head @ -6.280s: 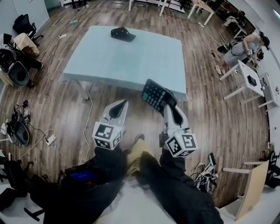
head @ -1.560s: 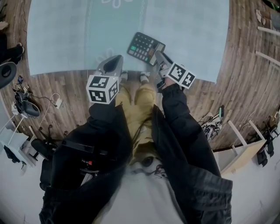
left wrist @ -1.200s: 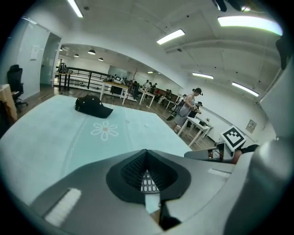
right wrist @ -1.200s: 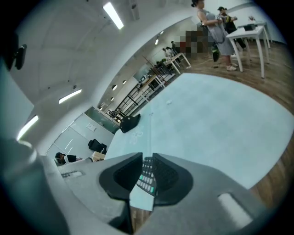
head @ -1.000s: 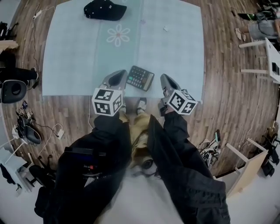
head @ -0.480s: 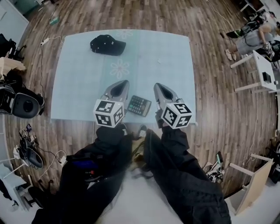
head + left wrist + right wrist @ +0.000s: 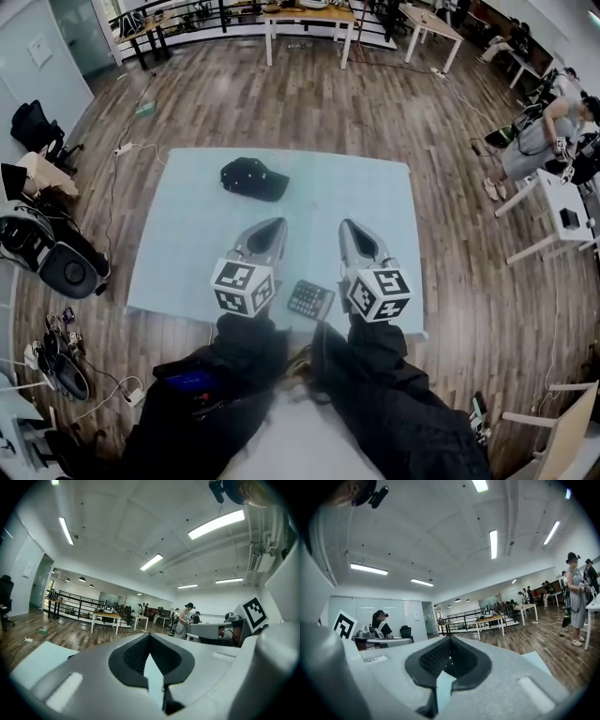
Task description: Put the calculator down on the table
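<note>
The dark calculator (image 7: 310, 299) lies flat on the light blue table (image 7: 187, 253), close to its front edge, and nothing touches it. Both grippers are held level above it, one on each side. My left gripper (image 7: 272, 225) is shut with nothing in it; in the left gripper view its jaws (image 7: 149, 635) meet at the tip against the room beyond. My right gripper (image 7: 350, 227) is also shut and holds nothing, with its jaws (image 7: 450, 638) closed in the right gripper view.
A black cap (image 7: 254, 178) lies on the far left part of the table. Bags, a chair and cables (image 7: 47, 253) crowd the floor at left. White desks (image 7: 553, 202) and a person (image 7: 534, 141) stand at right. More tables (image 7: 305, 19) line the back.
Both grippers have risen away from the calculator, which stays on the table. The head view has pulled back, and the whole table and room now show.
</note>
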The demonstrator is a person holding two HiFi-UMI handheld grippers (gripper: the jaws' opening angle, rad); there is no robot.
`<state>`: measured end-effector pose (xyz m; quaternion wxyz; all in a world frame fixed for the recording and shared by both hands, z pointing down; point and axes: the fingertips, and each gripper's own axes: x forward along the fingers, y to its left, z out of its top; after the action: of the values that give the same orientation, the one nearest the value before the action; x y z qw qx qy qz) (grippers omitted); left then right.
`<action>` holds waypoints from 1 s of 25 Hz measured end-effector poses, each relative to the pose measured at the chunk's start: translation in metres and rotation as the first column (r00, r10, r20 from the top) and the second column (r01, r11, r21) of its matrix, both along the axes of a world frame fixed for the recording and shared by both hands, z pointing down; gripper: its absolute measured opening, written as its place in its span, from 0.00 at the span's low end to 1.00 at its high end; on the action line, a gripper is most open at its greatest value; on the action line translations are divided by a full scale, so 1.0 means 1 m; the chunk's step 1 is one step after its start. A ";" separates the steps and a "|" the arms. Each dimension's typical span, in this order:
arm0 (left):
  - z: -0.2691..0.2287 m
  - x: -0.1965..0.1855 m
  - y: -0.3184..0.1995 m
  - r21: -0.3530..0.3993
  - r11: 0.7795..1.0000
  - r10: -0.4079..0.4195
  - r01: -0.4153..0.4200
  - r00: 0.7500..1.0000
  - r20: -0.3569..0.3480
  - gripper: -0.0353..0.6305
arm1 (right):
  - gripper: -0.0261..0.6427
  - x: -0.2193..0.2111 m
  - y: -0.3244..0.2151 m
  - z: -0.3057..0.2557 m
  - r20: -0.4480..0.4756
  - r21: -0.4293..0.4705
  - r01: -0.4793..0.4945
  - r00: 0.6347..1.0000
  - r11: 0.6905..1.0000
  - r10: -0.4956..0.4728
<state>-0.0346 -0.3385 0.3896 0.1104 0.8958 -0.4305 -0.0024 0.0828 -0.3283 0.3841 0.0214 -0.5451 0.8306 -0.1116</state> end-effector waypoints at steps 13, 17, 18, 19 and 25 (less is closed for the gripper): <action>-0.025 -0.017 -0.008 0.074 0.997 -0.026 0.026 1.000 -0.001 0.05 | 0.04 -0.027 -0.009 -0.035 -0.080 0.126 0.022 0.997 0.992 -0.012; -0.035 -0.014 -0.008 0.099 0.995 -0.015 0.015 1.000 -0.001 0.05 | 0.04 -0.023 -0.008 -0.041 -0.086 0.142 0.014 0.996 0.990 -0.002; -0.036 -0.013 -0.008 0.102 0.995 -0.010 0.010 1.000 0.001 0.05 | 0.04 -0.023 -0.008 -0.042 -0.088 0.145 0.012 0.996 0.989 0.001; -0.037 -0.013 -0.008 0.104 0.995 -0.007 0.006 1.000 0.002 0.05 | 0.04 -0.023 -0.008 -0.043 -0.091 0.148 0.011 0.996 0.989 0.002; -0.038 -0.005 -0.006 0.108 0.994 0.004 -0.005 1.000 0.007 0.05 | 0.04 -0.018 -0.006 -0.045 -0.103 0.156 0.001 0.995 0.988 0.015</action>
<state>-0.0400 -0.3442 0.3515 0.0602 0.9014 -0.4281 -0.0224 0.0648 -0.3342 0.3387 0.0210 -0.5497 0.8349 -0.0176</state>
